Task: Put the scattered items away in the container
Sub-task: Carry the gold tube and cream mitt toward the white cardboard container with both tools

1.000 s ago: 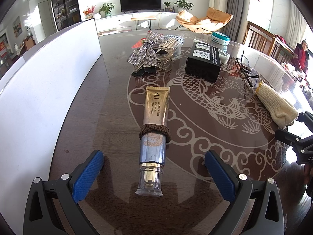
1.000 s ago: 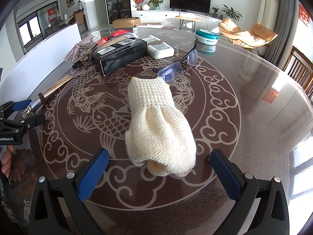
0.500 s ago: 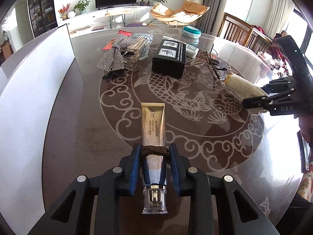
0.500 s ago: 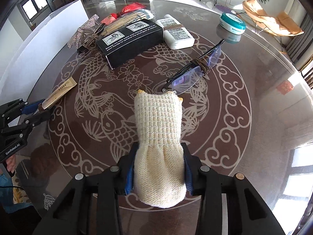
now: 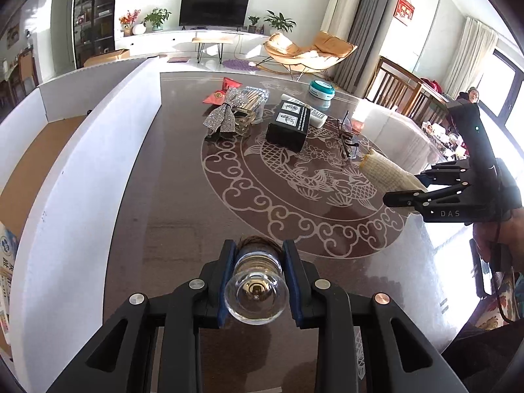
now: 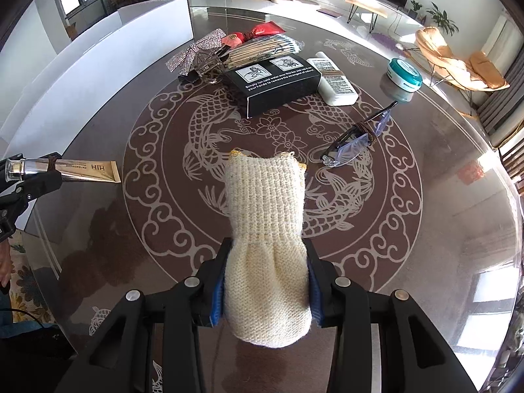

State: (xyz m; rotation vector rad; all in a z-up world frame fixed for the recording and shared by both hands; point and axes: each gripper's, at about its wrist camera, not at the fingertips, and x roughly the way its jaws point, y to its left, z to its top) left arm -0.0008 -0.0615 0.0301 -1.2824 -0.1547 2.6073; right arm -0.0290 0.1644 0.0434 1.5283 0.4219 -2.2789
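My left gripper (image 5: 258, 249) is shut on a gold and silver cosmetic tube (image 5: 256, 298), seen end-on by its clear cap, with a brown hair tie around it. In the right wrist view the tube (image 6: 82, 170) hangs level above the glass table, at the left edge. My right gripper (image 6: 267, 252) is shut on a cream knitted glove (image 6: 265, 196), whose cuff points away from me. The glove (image 5: 386, 170) and right gripper (image 5: 414, 193) show at the right of the left wrist view. The container, a white-walled cardboard box (image 5: 82, 150), stands along the table's left side.
Towards the far side of the table (image 6: 442, 229) lie a black box (image 6: 278, 82), a sparkly bow clip (image 6: 193, 54), a chopstick pack (image 6: 258, 49), a red packet (image 6: 262, 29), a white bottle (image 6: 335, 80), a teal jar (image 6: 404, 73) and safety glasses (image 6: 360, 137). A person's hand (image 5: 497, 235) holds the right gripper.
Both grippers went from wide open to shut, the left on the tube and the right on the glove. Both items have since risen off the table.
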